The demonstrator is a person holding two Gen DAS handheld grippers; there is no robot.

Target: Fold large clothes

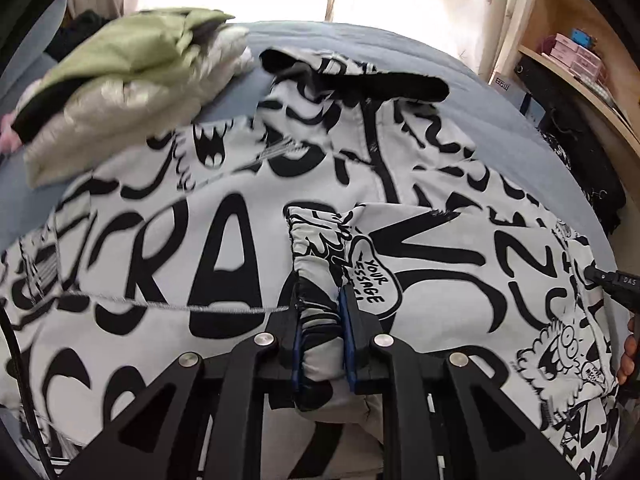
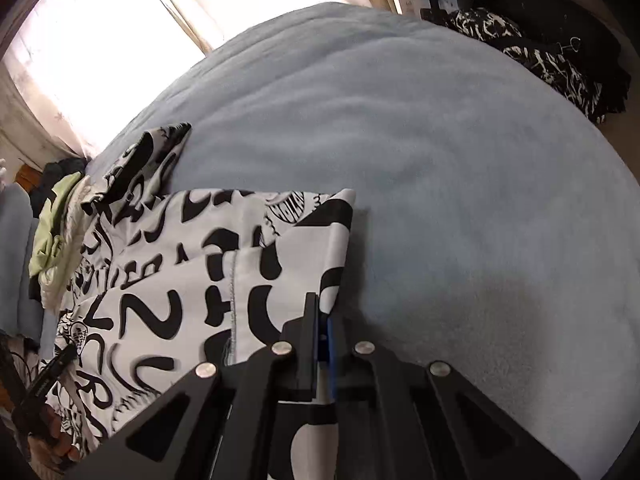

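A large white garment with bold black graffiti lettering [image 1: 224, 216] lies spread on a blue-grey bed. My left gripper [image 1: 322, 300] is shut on a bunched, rolled fold of it that stands up between the blue pads, near the garment's middle. In the right wrist view the same garment [image 2: 192, 264] fills the lower left. There my right gripper [image 2: 320, 316] is shut on its right-hand edge, where the cloth meets the blanket. A black-trimmed part [image 1: 380, 80] lies at the garment's far end.
A folded green and cream padded jacket [image 1: 120, 76] overlaps the garment's far left corner. The blue blanket [image 2: 440, 160] stretches bare to the right of the garment. Wooden shelves with boxes [image 1: 580, 60] and dark patterned clothes [image 2: 540, 52] stand beyond the bed. Bright curtains hang behind.
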